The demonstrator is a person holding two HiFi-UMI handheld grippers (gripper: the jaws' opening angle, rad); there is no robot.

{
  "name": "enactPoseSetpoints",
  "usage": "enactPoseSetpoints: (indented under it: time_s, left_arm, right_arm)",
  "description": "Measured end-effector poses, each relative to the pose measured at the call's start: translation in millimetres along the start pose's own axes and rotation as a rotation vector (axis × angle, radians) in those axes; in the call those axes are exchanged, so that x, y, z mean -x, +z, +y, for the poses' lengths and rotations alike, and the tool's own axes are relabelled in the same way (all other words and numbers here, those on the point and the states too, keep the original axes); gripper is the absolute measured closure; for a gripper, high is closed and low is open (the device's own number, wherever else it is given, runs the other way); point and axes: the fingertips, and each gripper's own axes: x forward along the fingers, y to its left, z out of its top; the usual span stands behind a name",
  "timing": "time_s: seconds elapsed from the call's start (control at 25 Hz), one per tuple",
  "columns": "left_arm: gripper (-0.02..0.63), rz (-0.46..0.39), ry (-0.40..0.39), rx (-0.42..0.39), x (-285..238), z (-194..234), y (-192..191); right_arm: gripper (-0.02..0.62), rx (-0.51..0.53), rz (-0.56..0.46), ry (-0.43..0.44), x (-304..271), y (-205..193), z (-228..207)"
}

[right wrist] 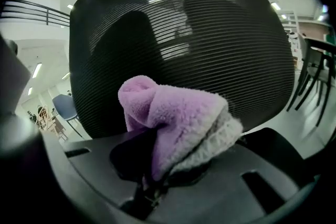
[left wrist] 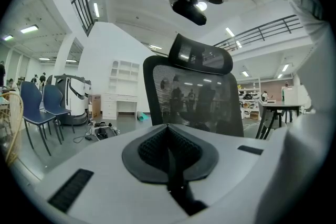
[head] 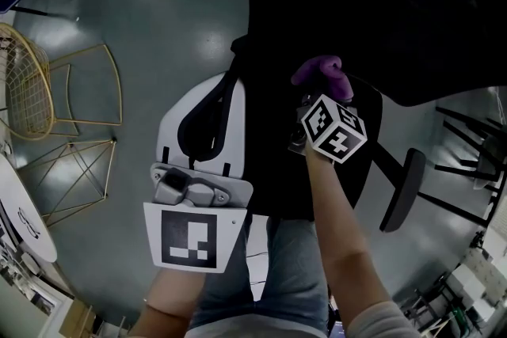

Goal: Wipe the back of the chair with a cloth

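A black office chair with a mesh back (right wrist: 184, 34) and headrest (left wrist: 202, 55) stands right in front of me. A fluffy purple cloth (right wrist: 178, 118) is bunched in my right gripper (right wrist: 157, 149), which is shut on it and holds it just short of the mesh. In the head view the cloth (head: 323, 74) shows above the marker cube (head: 333, 127), against the dark chair (head: 277, 123). My left gripper (left wrist: 169, 139) is shut and holds nothing. It hangs left of the chair (head: 226, 91) and faces its mesh back (left wrist: 199, 97) from a short way off.
The chair's armrest (head: 402, 190) juts out at lower right. Gold wire chairs (head: 32, 91) and a white round table (head: 24, 218) stand to the left on the grey floor. Blue chairs (left wrist: 37, 107) and a desk (left wrist: 278, 107) are farther off.
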Motion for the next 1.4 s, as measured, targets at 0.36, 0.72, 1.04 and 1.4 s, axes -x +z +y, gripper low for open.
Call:
enactPoseSetpoints:
  time_s: [0.36,0.72,1.04,1.4]
  left_arm:
    - [0.592,-0.011,0.001,0.02,4,13,1]
    - [0.592,-0.015,0.012,0.037,7,23,0]
    - [0.592,-0.012,0.01,0.044,8,27,-4]
    - [0.592,-0.004,0.019,0.047,9,33,-6]
  right_arm:
    - [0.54,0.032,0.028,0.071,-8,-12,51]
    - [0.54,0.04,0.05,0.103,-11,-21,77]
    - [0.54,0.078,0.081,0.167,-15,-34,111]
    - [0.54,0.123,0.108,0.241,-18,-38,134]
